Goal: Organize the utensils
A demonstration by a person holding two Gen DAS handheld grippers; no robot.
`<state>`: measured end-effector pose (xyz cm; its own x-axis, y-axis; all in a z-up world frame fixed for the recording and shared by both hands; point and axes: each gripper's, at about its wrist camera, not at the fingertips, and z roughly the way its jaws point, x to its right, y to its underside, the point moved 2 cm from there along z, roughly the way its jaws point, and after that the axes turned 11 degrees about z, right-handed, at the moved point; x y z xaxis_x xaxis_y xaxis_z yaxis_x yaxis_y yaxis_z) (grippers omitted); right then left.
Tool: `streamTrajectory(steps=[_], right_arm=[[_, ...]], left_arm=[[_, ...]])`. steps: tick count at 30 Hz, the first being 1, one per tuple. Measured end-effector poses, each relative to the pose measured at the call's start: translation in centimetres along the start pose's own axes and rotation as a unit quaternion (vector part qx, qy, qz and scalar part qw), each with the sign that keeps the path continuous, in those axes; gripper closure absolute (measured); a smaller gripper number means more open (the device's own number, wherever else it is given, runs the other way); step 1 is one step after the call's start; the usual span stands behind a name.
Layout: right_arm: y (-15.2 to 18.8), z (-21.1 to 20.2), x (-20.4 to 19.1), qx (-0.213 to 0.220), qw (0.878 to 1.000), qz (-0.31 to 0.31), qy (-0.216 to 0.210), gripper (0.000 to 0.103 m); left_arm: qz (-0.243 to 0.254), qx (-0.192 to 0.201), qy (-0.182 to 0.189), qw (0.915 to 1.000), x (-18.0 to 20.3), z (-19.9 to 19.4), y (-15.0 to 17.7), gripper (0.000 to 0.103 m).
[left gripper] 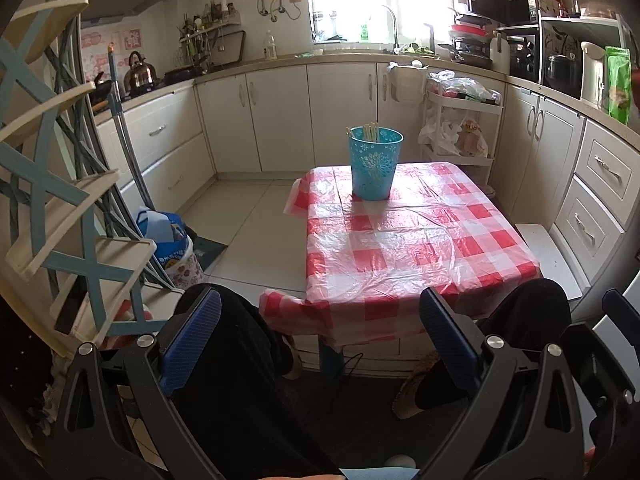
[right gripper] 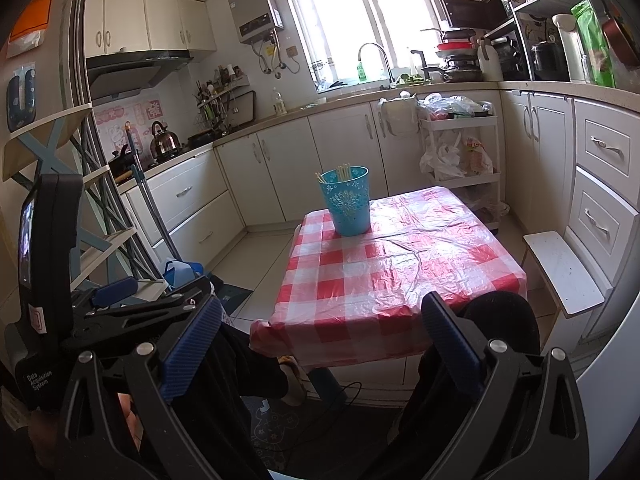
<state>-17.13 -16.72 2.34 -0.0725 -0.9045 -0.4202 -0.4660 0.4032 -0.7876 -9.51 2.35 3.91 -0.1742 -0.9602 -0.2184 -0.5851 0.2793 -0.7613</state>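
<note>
Left gripper: its two blue fingers are wide apart. Nothing is between them. It is held low, in front of the table, above the person's dark trouser legs.
Right gripper: its fingers are wide apart too, and it holds nothing. It is also held low, near the front edge of the table.
Blue cup: it stands upright on the far side of the table, well apart from both grippers.
Chopsticks: pale sticks stand inside the blue cup, and their tops poke out over the rim.
Table: it has a red and white checked plastic cloth on it.
White stool: it stands just beside the table, on the right.
Kettle: it sits on the stove, far to the left.
</note>
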Motion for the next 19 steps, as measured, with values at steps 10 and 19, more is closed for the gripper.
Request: streamTrajectory(steps=[10, 19], right_arm=[[-0.9, 0.7, 1.0, 0.017, 1.000, 0.007, 0.003, 0.007], [-1.2, 2.6, 1.5, 0.010, 1.000, 0.025, 0.007, 0.007]], left_arm=[[-0.014, -0.009, -0.005, 0.9999, -0.6, 2.0, -0.2, 0.008], [0.036, -0.021, -0.030, 0.9987, 0.4, 3.2, -0.1, 0.008]])
